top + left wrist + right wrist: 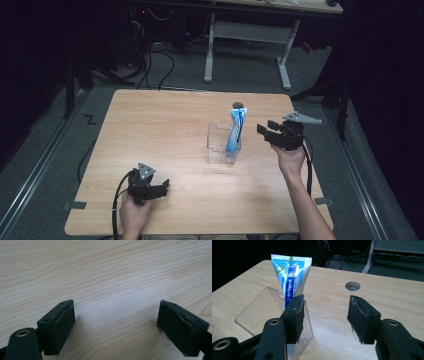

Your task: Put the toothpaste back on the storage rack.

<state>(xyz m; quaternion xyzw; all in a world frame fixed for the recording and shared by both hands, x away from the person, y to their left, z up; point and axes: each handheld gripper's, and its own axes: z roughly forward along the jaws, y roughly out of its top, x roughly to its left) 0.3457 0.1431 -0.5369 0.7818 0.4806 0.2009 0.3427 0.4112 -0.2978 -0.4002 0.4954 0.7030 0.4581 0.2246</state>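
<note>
holding my right claw [266, 131] open at the tube's [235, 131] three o'clock, box [216, 141] propping it; left claw [159, 189] open, idle on the tabletop [165, 125].

Light wooden table [165, 130] with pale grain and rounded corners, seen from above on a grey floor [50, 125]; small round cable hole [352, 286] near the far edge; clear plastic box [218, 145] standing directly on the tabletop right of centre, open at the top; blue and white tube [235, 131] upright at the right end of that box, rising well above its rim; rest of the wood bare.
</note>
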